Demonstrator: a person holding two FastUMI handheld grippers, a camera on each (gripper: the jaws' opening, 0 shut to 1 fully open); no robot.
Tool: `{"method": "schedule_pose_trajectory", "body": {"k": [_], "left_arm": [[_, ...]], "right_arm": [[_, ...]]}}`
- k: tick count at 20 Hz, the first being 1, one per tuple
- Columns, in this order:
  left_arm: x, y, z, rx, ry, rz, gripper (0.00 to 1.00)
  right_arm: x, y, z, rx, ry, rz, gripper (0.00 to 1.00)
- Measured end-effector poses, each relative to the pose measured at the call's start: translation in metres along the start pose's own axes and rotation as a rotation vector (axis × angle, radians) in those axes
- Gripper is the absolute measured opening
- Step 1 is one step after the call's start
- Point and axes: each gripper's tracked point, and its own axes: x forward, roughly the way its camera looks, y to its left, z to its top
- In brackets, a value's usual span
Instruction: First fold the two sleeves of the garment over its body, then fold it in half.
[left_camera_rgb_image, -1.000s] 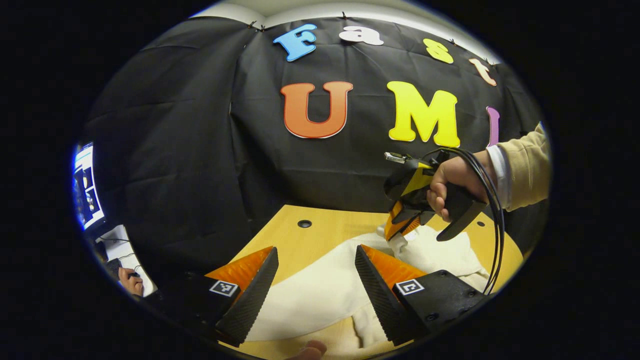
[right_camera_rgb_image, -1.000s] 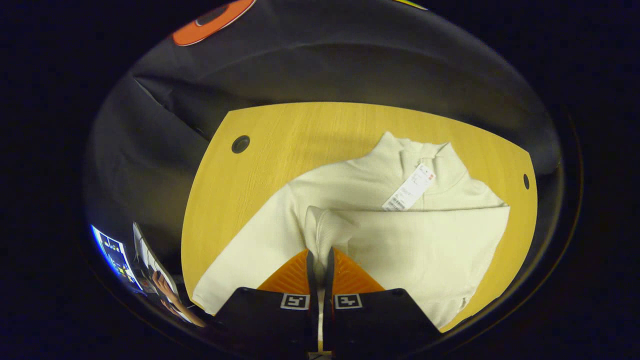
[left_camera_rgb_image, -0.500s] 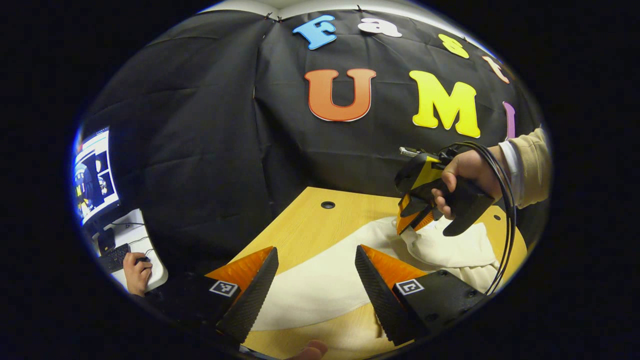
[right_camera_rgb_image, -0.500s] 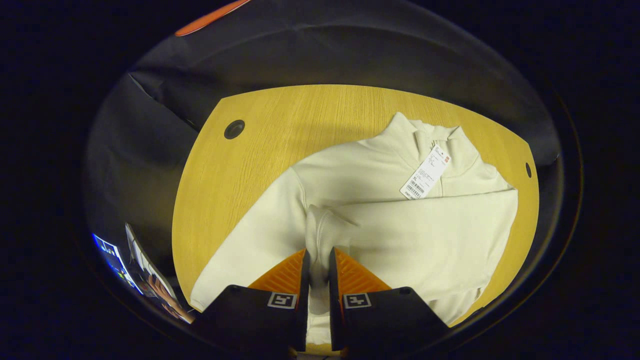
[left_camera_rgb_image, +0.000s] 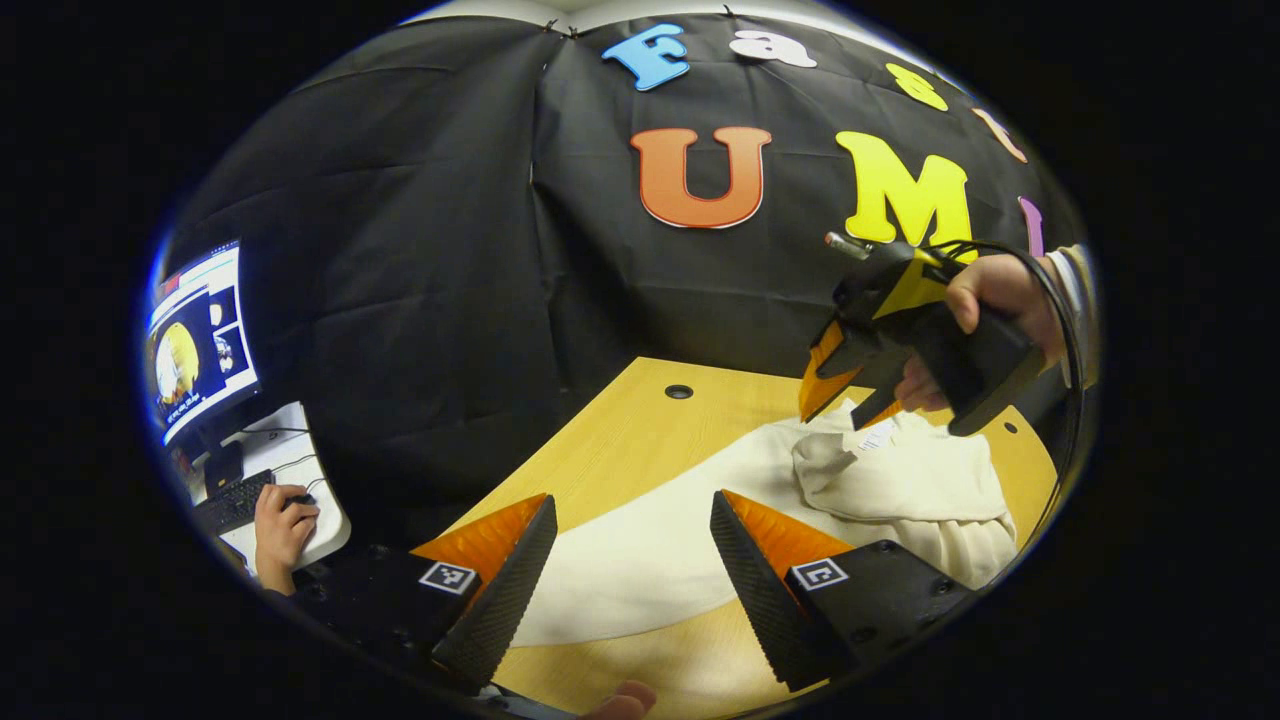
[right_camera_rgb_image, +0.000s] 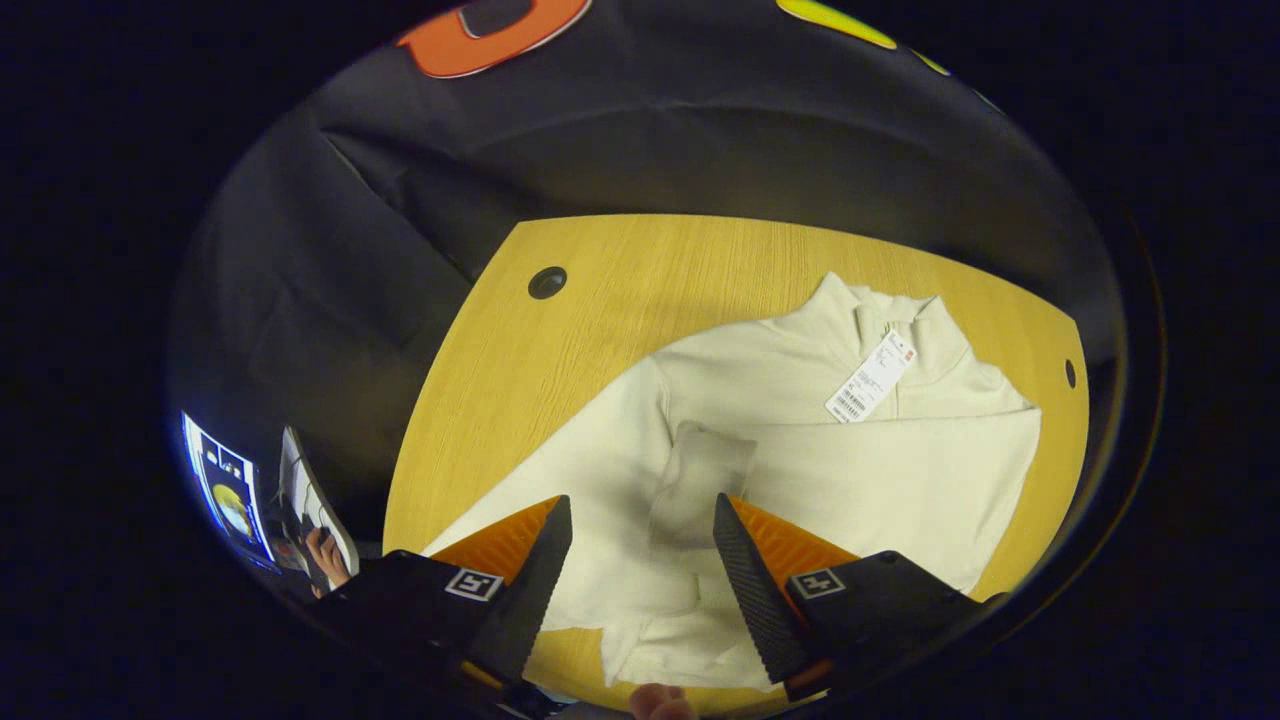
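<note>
A black cloth wall (left_camera_rgb_image: 420, 300) backs a light wooden table (right_camera_rgb_image: 620, 290) with round cable holes, one (right_camera_rgb_image: 546, 282) near its far left corner in the right gripper view. A cream sweater (right_camera_rgb_image: 800, 470) with a high collar lies flat on the table, collar toward the wall, with a white hang tag (right_camera_rgb_image: 872, 377) lying just below the collar. One sleeve (right_camera_rgb_image: 880, 450) is folded across the chest, and its cuff (right_camera_rgb_image: 700, 480) rests slightly rumpled on the body near the middle. The other sleeve (right_camera_rgb_image: 560, 480) stretches out straight toward the near left edge of the table.

The right gripper (right_camera_rgb_image: 640, 560) hangs above the sweater with its two fingers spread wide and nothing between them; the folded cuff lies below the gap, apart from both fingers. In the left gripper view that same gripper (left_camera_rgb_image: 850, 385) appears raised off the cloth, held by a hand (left_camera_rgb_image: 985, 300) in a beige sleeve, with black cables looping from its grip.

The left gripper (left_camera_rgb_image: 630, 560) is also released, fingers wide apart, low over the near edge of the table with the outstretched sleeve (left_camera_rgb_image: 650, 540) lying beyond its tips. At the far left, beside the booth, a monitor (left_camera_rgb_image: 195, 340) glows and another hand (left_camera_rgb_image: 283, 505) rests on a mouse by a keyboard (left_camera_rgb_image: 232, 503).
</note>
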Motion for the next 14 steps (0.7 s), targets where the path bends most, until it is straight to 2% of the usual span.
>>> {"method": "schedule_pose_trajectory", "body": {"k": [1,4,11,14], "left_arm": [[0.001,0.006,-0.004,-0.012,0.005,0.015,0.98],[0.004,0.026,-0.016,-0.053,0.034,0.073,0.98],[0.010,0.103,-0.064,-0.135,0.143,0.302,0.98],[0.011,0.130,-0.096,-0.204,0.198,0.389,0.98]], "right_arm": [[-0.011,0.002,0.001,-0.012,-0.025,0.010,0.85],[-0.046,-0.002,-0.001,-0.040,-0.072,0.019,0.93],[-0.131,-0.028,-0.023,-0.111,-0.186,0.075,0.93],[-0.164,-0.047,-0.041,-0.123,-0.235,0.081,0.93]]}}
